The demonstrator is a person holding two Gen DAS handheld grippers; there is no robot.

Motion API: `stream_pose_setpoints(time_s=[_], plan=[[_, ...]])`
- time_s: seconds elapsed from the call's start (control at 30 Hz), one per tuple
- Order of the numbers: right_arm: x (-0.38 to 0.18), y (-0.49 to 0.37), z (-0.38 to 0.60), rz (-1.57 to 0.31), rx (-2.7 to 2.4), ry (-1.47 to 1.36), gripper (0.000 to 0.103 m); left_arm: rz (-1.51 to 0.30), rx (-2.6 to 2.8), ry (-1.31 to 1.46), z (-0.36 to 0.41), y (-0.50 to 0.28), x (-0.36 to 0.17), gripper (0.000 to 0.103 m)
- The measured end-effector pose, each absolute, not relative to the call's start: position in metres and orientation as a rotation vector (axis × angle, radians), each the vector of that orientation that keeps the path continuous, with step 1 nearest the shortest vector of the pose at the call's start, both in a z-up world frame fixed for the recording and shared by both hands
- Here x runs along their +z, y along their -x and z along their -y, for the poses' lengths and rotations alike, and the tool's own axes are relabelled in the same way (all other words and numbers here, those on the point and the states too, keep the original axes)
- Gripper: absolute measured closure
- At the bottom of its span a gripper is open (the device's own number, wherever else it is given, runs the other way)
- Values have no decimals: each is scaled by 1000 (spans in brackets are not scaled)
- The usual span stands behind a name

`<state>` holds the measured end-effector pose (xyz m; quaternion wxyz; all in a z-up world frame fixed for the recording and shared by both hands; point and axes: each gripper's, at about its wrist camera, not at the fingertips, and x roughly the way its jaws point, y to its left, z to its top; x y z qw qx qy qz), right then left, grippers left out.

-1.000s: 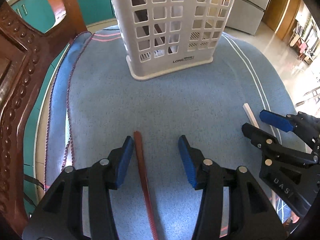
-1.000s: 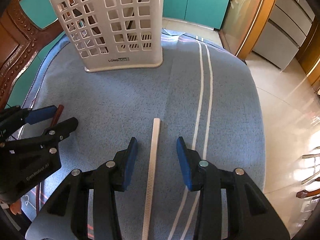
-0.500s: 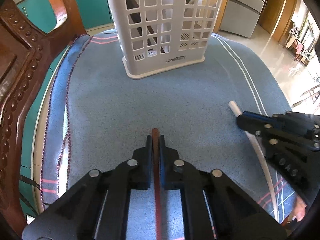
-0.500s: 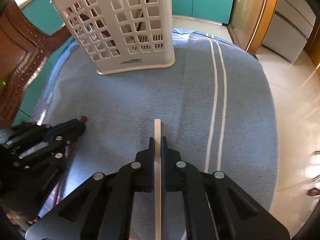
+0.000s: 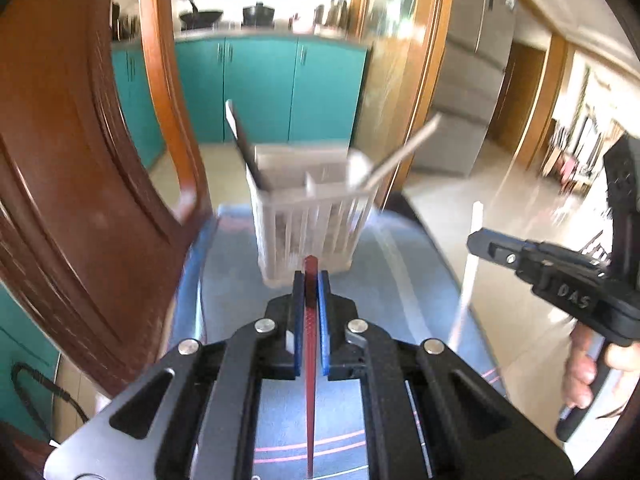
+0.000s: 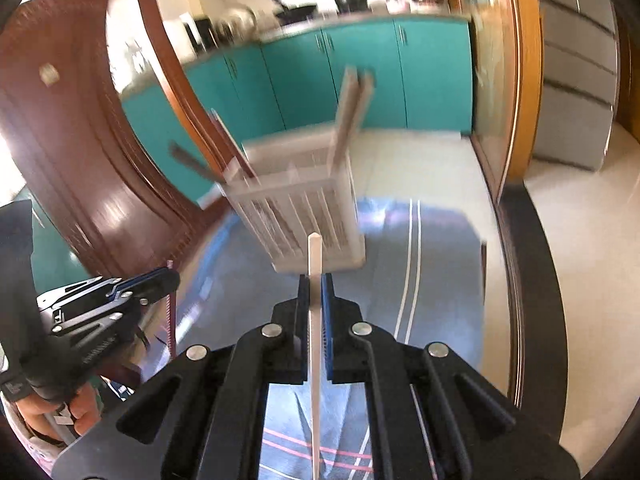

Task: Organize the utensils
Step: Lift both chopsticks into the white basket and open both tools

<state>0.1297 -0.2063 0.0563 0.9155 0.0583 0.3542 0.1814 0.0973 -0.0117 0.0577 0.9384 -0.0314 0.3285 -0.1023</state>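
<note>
Blue cloth under white basket [image 5: 308,216]. Left gripper [image 5: 308,300] clamps red chopstick [image 5: 310,360], right gripper [image 6: 315,304] clamps white chopstick [image 6: 315,320], both short of basket. Sticks look light, stiff, slick; gripped near top end, long tails may swing.

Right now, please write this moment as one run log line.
left gripper: shut on red chopstick | right gripper: shut on white chopstick | basket: ahead
</note>
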Motion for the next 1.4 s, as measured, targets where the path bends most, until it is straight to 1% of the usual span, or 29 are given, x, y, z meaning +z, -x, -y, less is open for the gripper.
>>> stream_pose_setpoints(time_s=[0.1,0.27,0.33,0.4,0.47,0.53,0.67,0.73,0.77,0.8,0.87,0.93,0.97,1.0,1.13,1.23,1.33,1.4], plan=[[90,-126,210,-645,402,-126,96,-594,-224,84,4,-103,100,96],[140,-124,214,-525,396,-121,96,-403,-205,196,-14,-123,180,96],[152,-120,215,-497,394,-113,96,-319,-139,221,-17,-135,201,96],[155,-115,217,-493,392,-105,96,-284,-78,220,-14,-153,206,96],[150,-112,221,-509,395,-112,96,-298,-43,221,-11,-178,195,96],[144,-112,225,-529,392,-116,96,-354,-25,214,-6,-200,172,96],[129,-113,232,-579,378,-120,96,-440,-14,191,4,-218,131,96],[125,-116,232,-587,369,-122,96,-451,-10,182,4,-214,122,86],[125,-119,233,-588,364,-126,96,-450,-9,175,2,-215,118,74],[126,-122,234,-586,362,-131,96,-443,-11,159,3,-210,118,67],[131,-126,235,-568,365,-151,96,-425,0,115,4,-197,121,65],[142,-129,234,-536,369,-167,96,-410,24,71,6,-178,121,58],[150,-130,233,-510,371,-175,96,-405,41,62,5,-166,120,53],[156,-131,232,-487,374,-183,96,-409,51,66,3,-155,116,51],[190,-139,225,-349,367,-204,96,-471,43,118,0,-114,88,51],[208,-159,216,-304,315,-227,96,-556,21,144,13,-83,45,51],[213,-181,200,-232,252,-207,96,-627,-13,134,28,-57,8,51],[205,-199,187,-225,228,-180,96,-676,-25,94,36,-49,-10,51]])
